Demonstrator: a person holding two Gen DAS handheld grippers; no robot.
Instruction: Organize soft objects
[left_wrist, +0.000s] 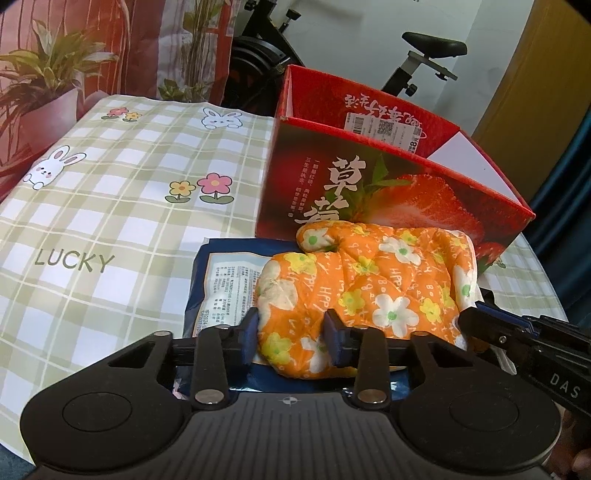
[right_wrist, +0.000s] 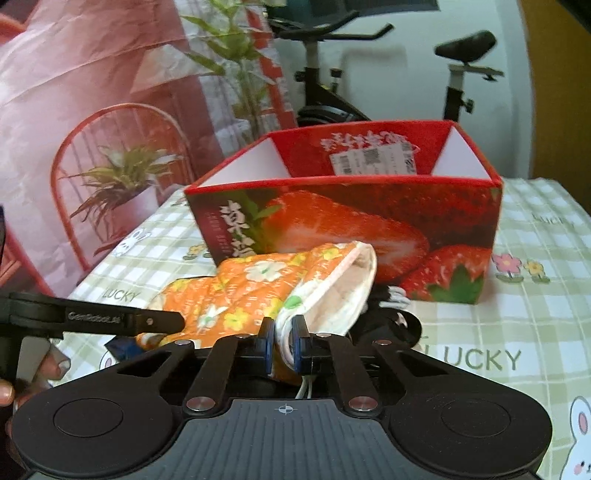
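Orange quilted fabric: an oven mitt (left_wrist: 373, 284) printed with white and yellow flowers, padded, lying just ahead of both grippers on a dark blue plastic packet (left_wrist: 221, 284) with a white label.
Left gripper (left_wrist: 291, 341): black two-finger tool with blue pads, jaws at a narrow-to-middling gap — pads pressed into the mitt's rounded end, cloth bulging between them.
Right gripper (right_wrist: 283, 345): jaws nearly together, pinching the mitt's white-lined cuff edge; thin white cords hang below the pads, and whether they belong to the mitt cannot be told.
Red cardboard box (right_wrist: 369, 229): open-topped, strawberry print, white inner corners, a barcode sticker on its far inner wall; it stands directly beyond the mitt, close behind it from either gripper.
Box contents: only upper inner walls show, the floor is hidden.
Black item (right_wrist: 391, 314): a dark object with white detail, tucked under the mitt on the right gripper's far side — identity unclear.
Surface: green-and-white checked tablecloth (left_wrist: 110, 221) with rabbits, flowers and the word LUCKY.
Step in hand: judged as a two-point grasp secured on the mitt, lift not yet begun.
Next move calls for: raising both ends together, clearing the box's near wall, carrying forward over the opening, then releasing inside.
Risk: limp cloth may sag and catch the rim, or drag the packet beneath along.
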